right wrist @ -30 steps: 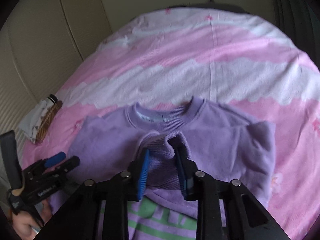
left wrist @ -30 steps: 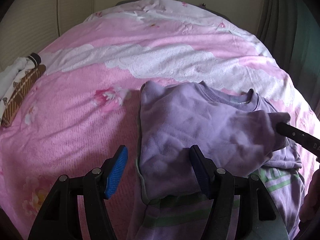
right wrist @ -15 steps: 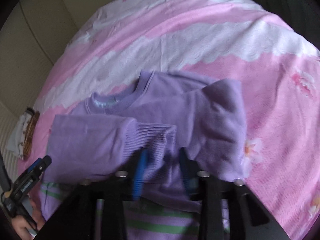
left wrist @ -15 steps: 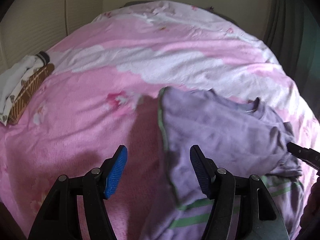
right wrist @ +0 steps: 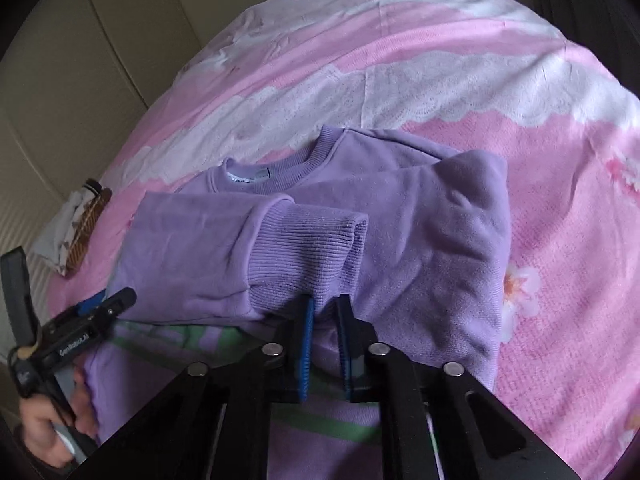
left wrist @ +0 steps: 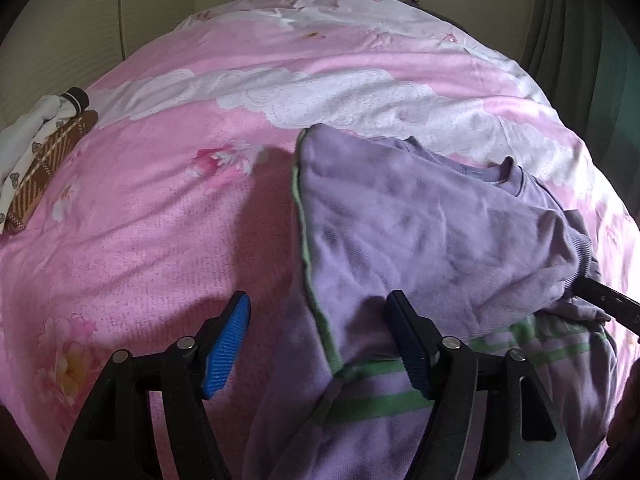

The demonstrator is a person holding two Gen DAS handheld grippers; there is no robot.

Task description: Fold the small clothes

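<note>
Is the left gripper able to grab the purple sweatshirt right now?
Probably yes: the left gripper is open, and the purple sweatshirt's green-trimmed folded edge already lies between its fingers, with nothing blocking.

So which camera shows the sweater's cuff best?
The right wrist view: the ribbed cuff lies whole, just ahead of the right gripper. The left wrist view shows only a cuff edge at the far right.

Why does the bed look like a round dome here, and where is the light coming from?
Both views: the fisheye lens bows the pink floral bedspread and blackens the corners. Left wrist view: light seems to enter from the right, with glare at that edge, and the lilac sweatshirt casts a shadow leftward. Right wrist view: softer, even light; the ribbed cuff looks sharp.
</note>
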